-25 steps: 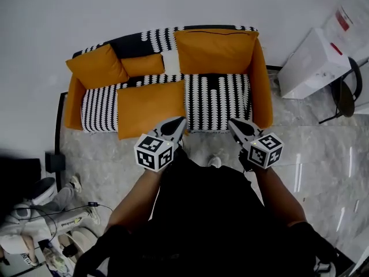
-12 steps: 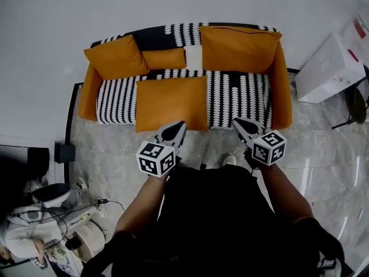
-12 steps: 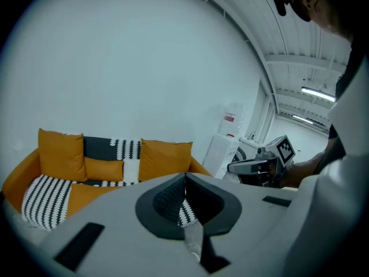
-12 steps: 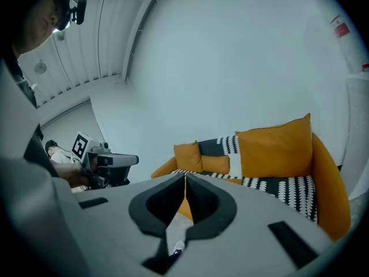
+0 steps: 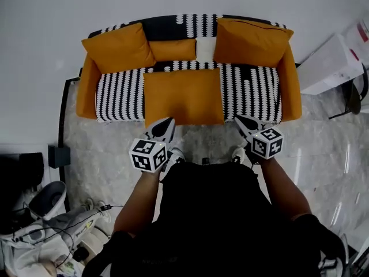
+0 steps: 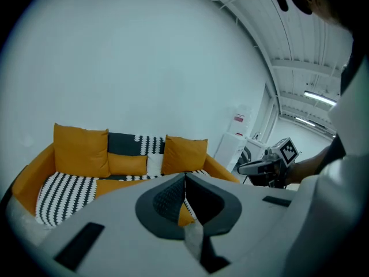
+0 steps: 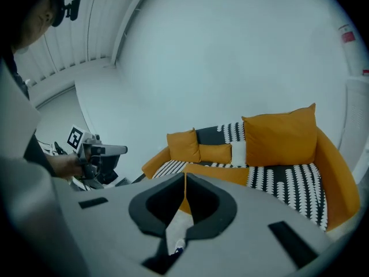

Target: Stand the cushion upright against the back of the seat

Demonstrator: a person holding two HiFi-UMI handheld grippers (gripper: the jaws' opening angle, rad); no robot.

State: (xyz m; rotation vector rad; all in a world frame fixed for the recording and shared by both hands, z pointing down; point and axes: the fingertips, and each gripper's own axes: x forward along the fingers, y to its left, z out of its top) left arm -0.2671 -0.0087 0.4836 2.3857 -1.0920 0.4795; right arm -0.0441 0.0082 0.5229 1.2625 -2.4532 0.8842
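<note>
- Orange rectangular fabric cushion [image 5: 183,97] flat on black-and-white striped sofa seat [image 5: 121,94], ahead of both jaws.
- left gripper [image 5: 169,120]: jaws closed, empty.
- right gripper [image 5: 238,119]: jaws closed, empty.

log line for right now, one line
phase: pre-grasp | left gripper: shut, empty | right gripper: shut, empty | cushion: flat on seat, untouched

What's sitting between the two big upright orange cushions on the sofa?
A small orange cushion and, to its right, a white cushion; the head view shows both.
</note>
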